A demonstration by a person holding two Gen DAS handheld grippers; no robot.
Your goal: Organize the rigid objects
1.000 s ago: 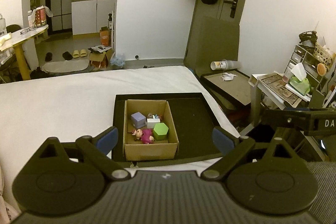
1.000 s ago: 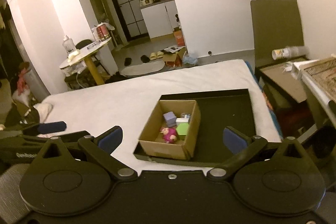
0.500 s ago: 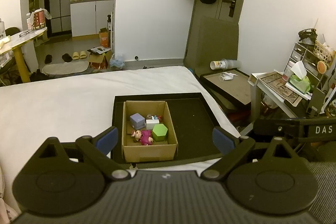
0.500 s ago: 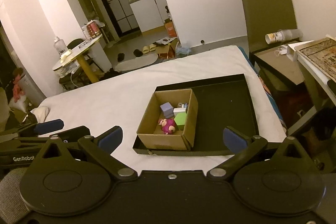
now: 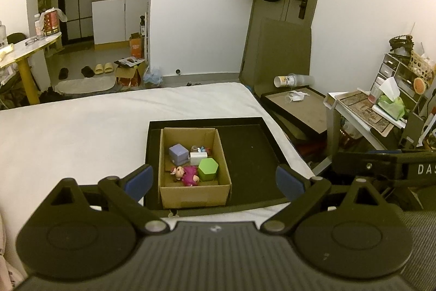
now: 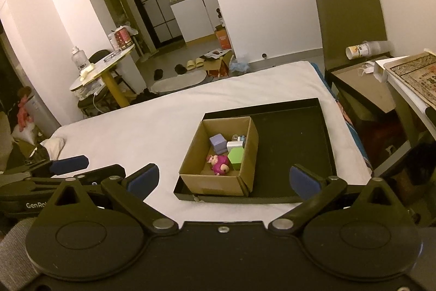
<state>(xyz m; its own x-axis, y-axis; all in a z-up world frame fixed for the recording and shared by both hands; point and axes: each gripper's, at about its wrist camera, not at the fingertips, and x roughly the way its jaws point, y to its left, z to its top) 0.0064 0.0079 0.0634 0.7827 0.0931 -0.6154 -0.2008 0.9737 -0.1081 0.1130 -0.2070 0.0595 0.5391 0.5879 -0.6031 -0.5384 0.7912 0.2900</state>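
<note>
An open cardboard box (image 5: 194, 192) stands in the left half of a black tray (image 5: 250, 154) on the white bed. In the box lie a purple cube (image 5: 178, 154), a white block (image 5: 198, 158), a green hexagonal block (image 5: 208, 168), a pink pig toy (image 5: 186, 174) and small items at the back. The box (image 6: 218, 182) and tray (image 6: 294, 143) also show in the right wrist view. My left gripper (image 5: 215, 179) is open and empty, held back from the box. My right gripper (image 6: 222, 177) is open and empty, also short of the tray.
The white bed (image 5: 81, 127) spreads to the left. A second tray (image 5: 297, 105) and a tipped cup (image 5: 286, 80) lie on the floor to the right. A cluttered desk (image 5: 381, 111) stands at far right. A round table (image 6: 106, 67) is at the left.
Both grippers have drifted slightly, and the right one has risen and tilted so the box sits further right in its view. Both jaws stay open. The objects have not moved.
</note>
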